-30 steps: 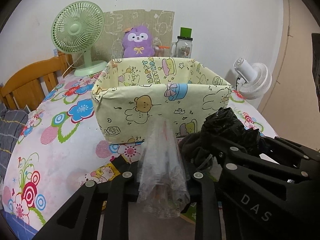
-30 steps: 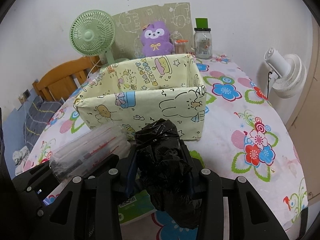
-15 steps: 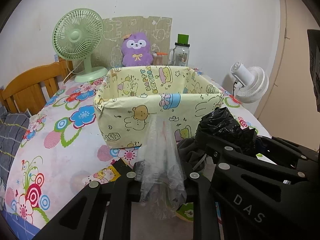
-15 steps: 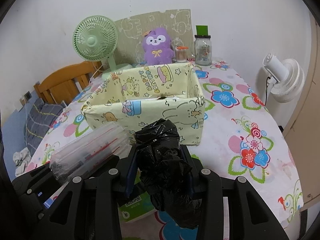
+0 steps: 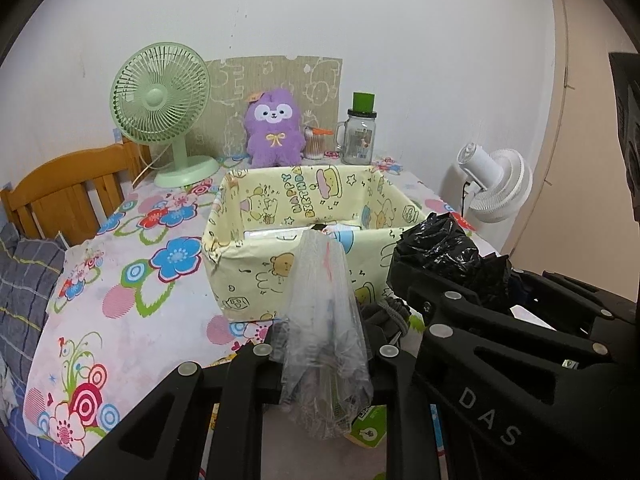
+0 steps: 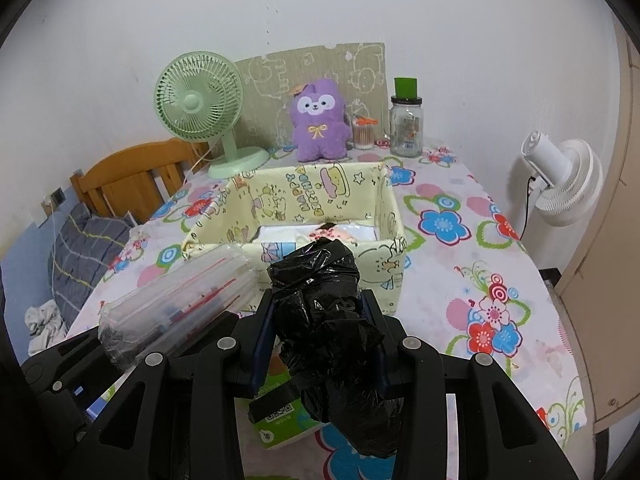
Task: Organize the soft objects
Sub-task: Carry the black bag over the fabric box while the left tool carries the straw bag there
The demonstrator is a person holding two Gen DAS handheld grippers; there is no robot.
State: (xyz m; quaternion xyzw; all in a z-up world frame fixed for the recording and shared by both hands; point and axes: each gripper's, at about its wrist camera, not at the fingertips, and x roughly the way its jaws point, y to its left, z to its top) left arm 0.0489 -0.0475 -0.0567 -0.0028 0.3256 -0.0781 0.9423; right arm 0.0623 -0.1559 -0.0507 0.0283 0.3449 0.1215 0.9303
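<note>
My left gripper (image 5: 324, 344) is shut on a clear plastic bag bundle (image 5: 324, 320), which stands up between its fingers and also shows as the clear plastic bag bundle (image 6: 180, 300) in the right wrist view. My right gripper (image 6: 316, 312) is shut on a crumpled black plastic bag (image 6: 324, 312); from the left wrist view the same black plastic bag (image 5: 440, 244) sits at the right. Both hang just in front of the yellow cartoon-print fabric box (image 5: 248, 264), seen again as the fabric box (image 6: 384, 260). White packets (image 6: 320, 234) lie inside it.
A purple plush toy (image 6: 318, 120), a green desk fan (image 6: 200, 104), a glass jar with a green lid (image 6: 406, 128) and a cotton-swab pot stand behind the box. A white fan (image 6: 560, 184) is at the table's right edge. A green-and-white packet (image 6: 280, 420) and dark cloth (image 5: 384, 314) lie below the grippers.
Both grippers have risen with their bags. The box's inside and the white packets in it have come into view.
</note>
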